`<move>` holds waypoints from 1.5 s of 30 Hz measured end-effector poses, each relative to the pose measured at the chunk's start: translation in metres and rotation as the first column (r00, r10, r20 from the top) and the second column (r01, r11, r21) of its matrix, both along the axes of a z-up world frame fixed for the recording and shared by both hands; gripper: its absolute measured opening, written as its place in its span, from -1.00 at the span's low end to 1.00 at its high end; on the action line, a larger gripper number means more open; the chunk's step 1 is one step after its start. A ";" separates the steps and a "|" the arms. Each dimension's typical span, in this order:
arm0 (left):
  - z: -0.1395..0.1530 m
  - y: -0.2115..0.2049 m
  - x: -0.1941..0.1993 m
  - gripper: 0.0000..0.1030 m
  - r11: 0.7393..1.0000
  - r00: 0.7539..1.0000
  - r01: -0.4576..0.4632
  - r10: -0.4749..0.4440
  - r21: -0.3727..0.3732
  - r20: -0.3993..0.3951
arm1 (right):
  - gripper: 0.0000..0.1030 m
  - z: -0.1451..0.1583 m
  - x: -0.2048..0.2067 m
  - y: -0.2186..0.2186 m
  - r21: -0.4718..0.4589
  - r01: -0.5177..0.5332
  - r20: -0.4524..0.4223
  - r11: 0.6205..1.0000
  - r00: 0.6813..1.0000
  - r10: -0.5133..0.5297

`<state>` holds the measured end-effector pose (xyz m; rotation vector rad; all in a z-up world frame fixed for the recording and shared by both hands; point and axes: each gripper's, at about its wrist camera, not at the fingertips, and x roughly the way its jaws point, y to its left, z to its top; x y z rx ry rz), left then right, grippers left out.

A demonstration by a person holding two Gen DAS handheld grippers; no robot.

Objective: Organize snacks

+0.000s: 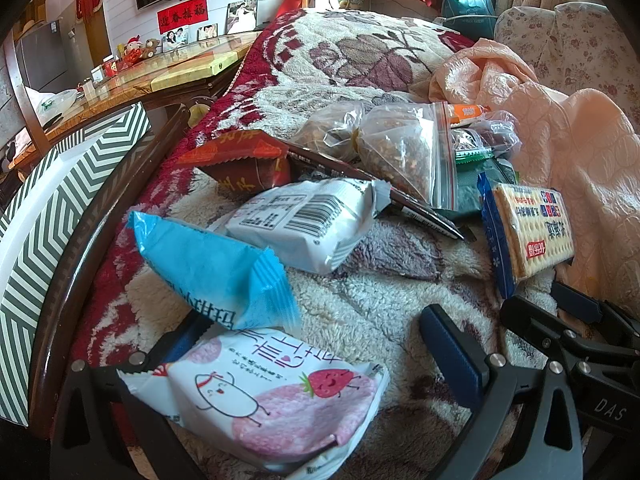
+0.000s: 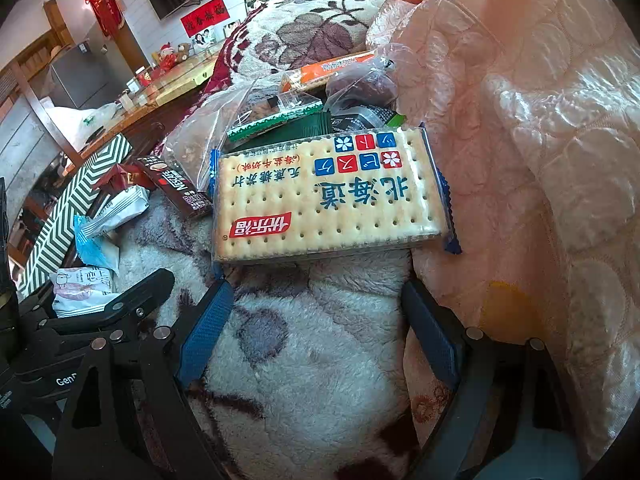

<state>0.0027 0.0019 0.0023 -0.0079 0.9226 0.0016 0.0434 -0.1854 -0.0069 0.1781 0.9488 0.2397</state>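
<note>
On fleece blanket [image 1: 380,312], snacks lie scattered. Left gripper [image 1: 320,344] fingers spread, straddling strawberry packet [image 1: 272,396], ready to pinch. Right gripper [image 2: 320,320] fingers spread, empty; cracker pack [image 2: 328,196] at 12 o'clock, aligned for pickup.

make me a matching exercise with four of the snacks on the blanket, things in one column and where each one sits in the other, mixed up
Things
1. strawberry packet
2. cracker pack
3. zip bag
4. blue packet

Places
A. leaning on the peach quilt
B. between the left gripper fingers
C. just beyond the strawberry packet, under the white barcode packet
D. far back in the pile, red seal strip on its edge

Pairs: 1-B, 2-A, 3-D, 4-C
</note>
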 end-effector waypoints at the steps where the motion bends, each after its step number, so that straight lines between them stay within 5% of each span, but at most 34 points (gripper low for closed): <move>1: 0.000 0.000 0.000 1.00 1.000 1.000 0.000 0.000 0.000 0.000 | 0.70 0.000 0.000 0.001 0.000 0.000 0.000 1.000 1.000 0.000; 34: 0.002 0.005 -0.004 1.00 1.000 0.999 0.019 -0.019 0.006 -0.034 | 0.70 0.002 0.001 0.006 -0.018 -0.006 -0.014 1.000 1.000 0.006; 40: 0.019 0.014 -0.019 1.00 0.999 0.998 0.046 -0.046 0.013 -0.041 | 0.70 0.013 0.002 0.017 -0.047 0.001 -0.091 0.999 0.996 -0.005; 45: 0.042 0.032 -0.029 1.00 0.999 1.000 0.019 -0.019 -0.051 -0.011 | 0.70 0.039 -0.004 0.022 -0.053 -0.039 -0.041 0.998 0.998 0.037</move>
